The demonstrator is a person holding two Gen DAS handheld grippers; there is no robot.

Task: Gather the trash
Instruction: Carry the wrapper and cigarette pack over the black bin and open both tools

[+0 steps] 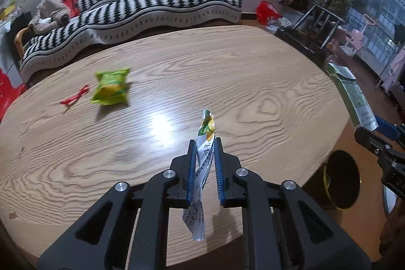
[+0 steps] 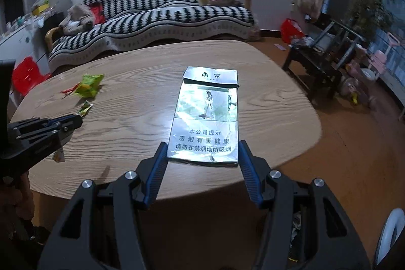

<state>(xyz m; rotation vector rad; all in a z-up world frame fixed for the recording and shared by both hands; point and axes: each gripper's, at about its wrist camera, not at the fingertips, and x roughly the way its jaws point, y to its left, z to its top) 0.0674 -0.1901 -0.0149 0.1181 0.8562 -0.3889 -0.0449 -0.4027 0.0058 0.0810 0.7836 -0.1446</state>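
Observation:
My left gripper [image 1: 205, 141] is shut on a crumpled white and yellow wrapper [image 1: 206, 128], which sticks up past the blue pads and hangs down behind them. My right gripper [image 2: 203, 143] is shut on a flattened silver-green cigarette carton [image 2: 207, 115], its pads pressing the carton's two sides above the wooden table [image 2: 126, 103]. A green snack bag [image 1: 111, 87] and a red strip [image 1: 74, 98] lie on the table's far left. A dark trash bin [image 1: 341, 181] stands on the floor beyond the table's right edge. The right gripper's carton [image 1: 351, 95] shows at the right of the left wrist view.
A black-and-white striped sofa [image 1: 131, 9] stands behind the table. Dark chairs [image 2: 326, 60] and a red bag [image 2: 291, 29] are on the floor at the right. Red plastic things [image 2: 25, 75] sit at the left. A white round object [image 2: 389, 232] is at the lower right.

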